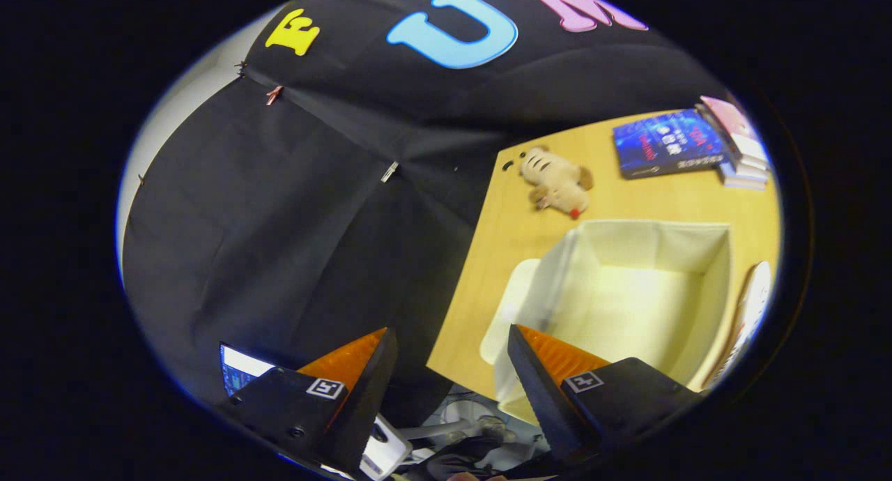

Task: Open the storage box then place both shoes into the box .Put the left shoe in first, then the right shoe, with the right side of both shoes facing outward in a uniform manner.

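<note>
My claw (pixel 451 341) hangs with its fingers spread wide and nothing between them, tilted over the edge of the table (pixel 509 216). Just ahead of the right-hand finger I see the storage box (pixel 627 293) standing open and bare inside, its lid (pixel 505 307) lying flat on the table against its near side. Beyond the box lie a plush toy (pixel 555 181) and a stack of books (pixel 697 143).

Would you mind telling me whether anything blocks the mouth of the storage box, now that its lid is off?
Nothing visible does: the storage box stands open and empty, its lid lying beside it. The gripper is open, holding nothing.
</note>
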Demonstrator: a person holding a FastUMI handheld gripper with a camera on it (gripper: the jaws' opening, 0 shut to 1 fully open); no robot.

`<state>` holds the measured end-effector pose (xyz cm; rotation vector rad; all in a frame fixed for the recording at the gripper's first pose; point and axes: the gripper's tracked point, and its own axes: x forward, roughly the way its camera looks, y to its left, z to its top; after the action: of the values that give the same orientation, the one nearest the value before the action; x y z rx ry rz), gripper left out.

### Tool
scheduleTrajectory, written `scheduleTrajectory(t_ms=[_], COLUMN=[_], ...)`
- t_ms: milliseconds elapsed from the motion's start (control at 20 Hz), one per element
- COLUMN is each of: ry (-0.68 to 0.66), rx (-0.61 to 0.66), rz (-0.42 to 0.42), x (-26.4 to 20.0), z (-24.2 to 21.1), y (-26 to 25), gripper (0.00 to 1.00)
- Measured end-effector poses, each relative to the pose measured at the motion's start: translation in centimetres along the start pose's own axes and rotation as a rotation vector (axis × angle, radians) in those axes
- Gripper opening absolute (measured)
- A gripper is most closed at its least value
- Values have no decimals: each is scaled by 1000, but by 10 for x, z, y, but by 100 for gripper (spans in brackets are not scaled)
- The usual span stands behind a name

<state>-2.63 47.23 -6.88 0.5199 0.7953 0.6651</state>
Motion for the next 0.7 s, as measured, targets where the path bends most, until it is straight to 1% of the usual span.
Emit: scheduleTrajectory(t_ms=[150,300,350,400,500,600,700], ry=[-82,-99,-99,-108,-113,-66,-17], rx=[-82,-152,-176,-205,-268,-276,-232], rz=[-153,-330,-396,-484,-614,-686,-688], x=[-52,-108,-124,-143,-169,-185,-188], z=[9,2,-2,-5,-9,-26,-44], y=[-62,-134,-161,-193,-249,-291,-318], gripper=[98,98,98,98,98,98,99])
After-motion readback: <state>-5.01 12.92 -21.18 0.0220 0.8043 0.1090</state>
